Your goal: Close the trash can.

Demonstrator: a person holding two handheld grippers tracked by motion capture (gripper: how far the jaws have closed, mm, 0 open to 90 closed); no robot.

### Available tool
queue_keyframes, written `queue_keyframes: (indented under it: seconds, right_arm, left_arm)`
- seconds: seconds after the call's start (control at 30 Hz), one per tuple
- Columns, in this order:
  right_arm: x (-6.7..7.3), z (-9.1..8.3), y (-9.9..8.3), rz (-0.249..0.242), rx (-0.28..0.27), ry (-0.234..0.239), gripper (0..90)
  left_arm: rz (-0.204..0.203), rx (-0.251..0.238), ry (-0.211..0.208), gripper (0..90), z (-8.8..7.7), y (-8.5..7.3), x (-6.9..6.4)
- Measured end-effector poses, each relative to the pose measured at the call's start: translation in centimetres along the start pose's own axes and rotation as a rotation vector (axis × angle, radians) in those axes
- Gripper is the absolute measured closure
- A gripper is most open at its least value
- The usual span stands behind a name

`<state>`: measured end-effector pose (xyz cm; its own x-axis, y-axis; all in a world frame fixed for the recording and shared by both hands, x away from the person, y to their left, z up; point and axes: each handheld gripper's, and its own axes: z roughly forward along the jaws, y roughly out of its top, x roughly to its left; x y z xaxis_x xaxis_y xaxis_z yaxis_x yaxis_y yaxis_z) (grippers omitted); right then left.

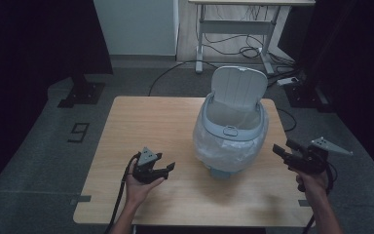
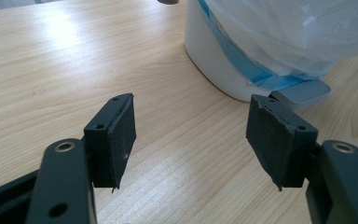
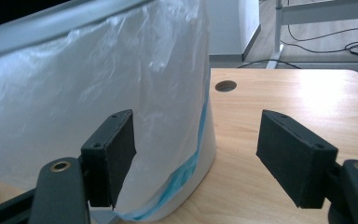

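The pedal bin (image 1: 230,127) stands mid-table, lid up, its plastic liner (image 1: 224,152) draped down outside. My left gripper (image 1: 164,170) and right gripper (image 1: 281,150) flank it, both spread, holding nothing. I'd pinch the loose film low, gently, to avoid tearing it.

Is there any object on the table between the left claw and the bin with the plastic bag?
Nothing visible. Bare table lies between the open left claw and the bin. In the left gripper view, the bin's pedal sits just beyond the claw's pads.
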<state>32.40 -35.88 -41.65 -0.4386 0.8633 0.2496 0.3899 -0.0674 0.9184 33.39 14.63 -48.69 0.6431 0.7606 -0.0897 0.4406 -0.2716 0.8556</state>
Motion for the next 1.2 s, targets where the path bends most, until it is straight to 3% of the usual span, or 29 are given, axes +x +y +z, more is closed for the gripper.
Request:
queue_keyframes:
  seconds: [0.4,1.2]
  right_arm:
    - [0.5,0.0,2.8,-0.029,-0.017,0.001,28.4]
    - [1.3,1.8,8.0,-0.080,-0.029,0.004,28.5]
  left_arm:
    - [-0.019,0.014,0.000,32.9,0.2,-0.3,0.5]
    - [-0.055,0.008,-0.011,33.0,0.0,-0.5,1.0]
